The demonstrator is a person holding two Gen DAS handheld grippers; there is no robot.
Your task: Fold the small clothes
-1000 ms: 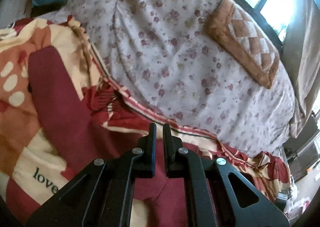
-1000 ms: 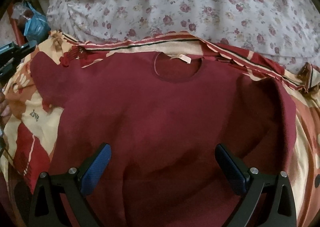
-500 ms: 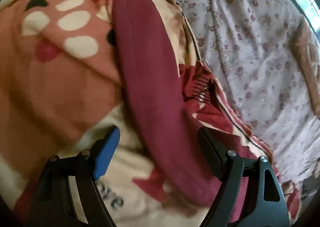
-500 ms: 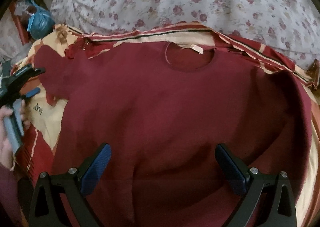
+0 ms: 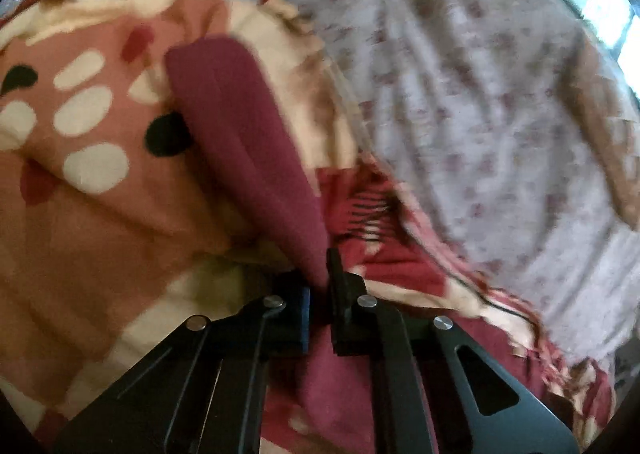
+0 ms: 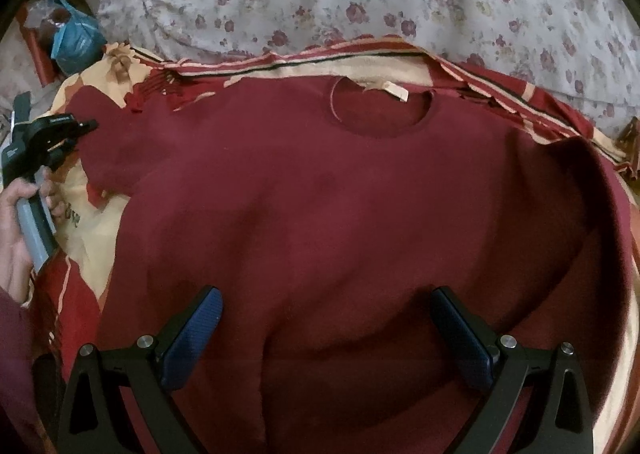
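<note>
My left gripper [image 5: 318,286] has just clenched on the maroon sweater's sleeve [image 5: 248,142] at the blanket's [image 5: 100,214] left edge, ready to fold; my right gripper [image 6: 326,334] hangs released.

Left gripper [image 5: 319,286] clamped, right gripper [image 6: 326,328] apparently agape

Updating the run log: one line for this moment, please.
left claw: shut on sleeve | right claw: open over sweater | fold: not begun

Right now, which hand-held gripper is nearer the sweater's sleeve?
Left. The left hand-held gripper is shut on the sleeve; the right hand-held gripper hangs open over the sweater's lower body, away from it.
</note>
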